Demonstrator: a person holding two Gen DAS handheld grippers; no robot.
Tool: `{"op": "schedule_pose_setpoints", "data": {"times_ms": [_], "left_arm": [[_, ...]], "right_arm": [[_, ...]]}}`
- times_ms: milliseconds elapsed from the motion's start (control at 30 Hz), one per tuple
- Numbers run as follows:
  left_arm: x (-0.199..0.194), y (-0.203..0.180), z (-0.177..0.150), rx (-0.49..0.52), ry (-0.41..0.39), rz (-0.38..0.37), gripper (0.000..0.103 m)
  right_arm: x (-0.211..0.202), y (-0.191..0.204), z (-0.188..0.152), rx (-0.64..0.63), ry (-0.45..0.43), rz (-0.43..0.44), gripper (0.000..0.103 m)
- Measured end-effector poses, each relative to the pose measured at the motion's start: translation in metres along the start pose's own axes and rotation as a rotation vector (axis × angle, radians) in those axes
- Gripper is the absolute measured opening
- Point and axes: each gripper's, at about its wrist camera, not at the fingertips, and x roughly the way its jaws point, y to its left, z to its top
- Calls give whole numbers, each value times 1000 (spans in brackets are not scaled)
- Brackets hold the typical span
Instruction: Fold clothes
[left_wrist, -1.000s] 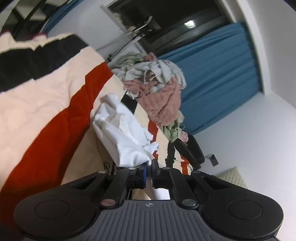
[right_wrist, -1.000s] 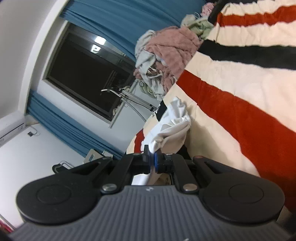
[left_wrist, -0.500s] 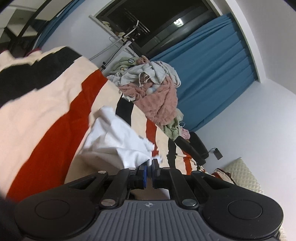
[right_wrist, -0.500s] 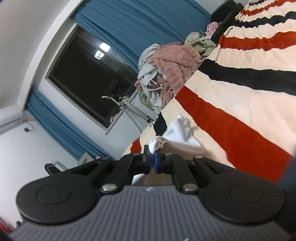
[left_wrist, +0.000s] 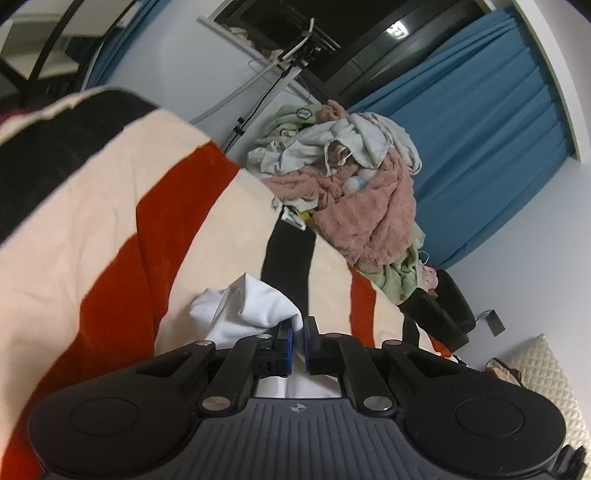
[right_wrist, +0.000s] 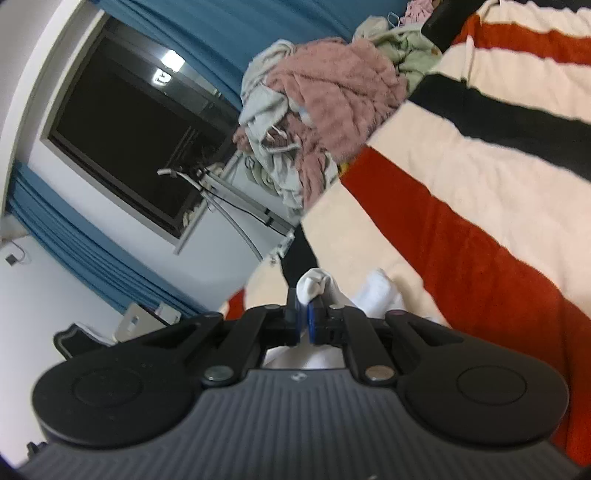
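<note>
Left tongs (left_wrist: 298, 334): clamped on white garment (left_wrist: 255, 306)
Right tongs (right_wrist: 303, 314): pinching the same garment
Garment: bunched on striped blanket (left_wrist: 110, 229), near clothes pile (left_wrist: 351, 184)

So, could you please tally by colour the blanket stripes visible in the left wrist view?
Black stripes: 2
Red stripes: 2
Cream stripes: 4
Total: 8 stripes on the striped blanket, counting only those clear of the white garment and left tongs.
</note>
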Motion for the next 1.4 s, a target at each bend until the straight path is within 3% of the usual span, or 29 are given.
{"op": "schedule_pose_setpoints", "data": {"times_ms": [167,300,367,400,433,467,500,533,567,633,700,733,833,1000,1133,1400], "left_arm": [[20,12,-3,52,-1,1,6],[39,3,-2,171,4,31,9],[47,2,-7,211,17,54,11],[51,2,-8,226,30,61,12],[53,1,-9,240,44,64,19],[54,-1,-10,261,53,70,26],[52,-4,-12,284,59,80,31],[51,-7,-13,308,64,91,47],[49,-11,-15,331,66,91,77],[40,-16,-22,374,38,83,100],[36,-20,-29,426,27,94,100],[38,-22,-31,446,37,109,100],[49,-22,-35,479,58,157,99],[84,-11,-37,513,99,254,99],[98,-3,-38,496,140,265,97],[65,-27,-53,636,84,271,96]], "right_arm": [[20,-19,-8,-6,22,-4,8],[38,-21,-1,-39,57,-29,12],[40,-17,-2,-74,79,-21,29],[38,-13,-3,-97,88,-10,63],[37,-10,-4,-119,97,1,86],[36,-6,-5,-142,106,11,88],[34,-3,-6,-165,115,22,87],[33,1,-7,-187,124,33,87],[32,4,-9,-213,131,38,87],[32,9,-16,-287,134,10,87],[32,13,-23,-362,138,-17,82],[33,16,-26,-399,139,-30,66],[33,22,-36,-510,144,-71,45],[68,15,-52,-649,133,-178,43],[86,3,-51,-621,169,-194,43],[38,29,-51,-654,140,-160,45]]}}
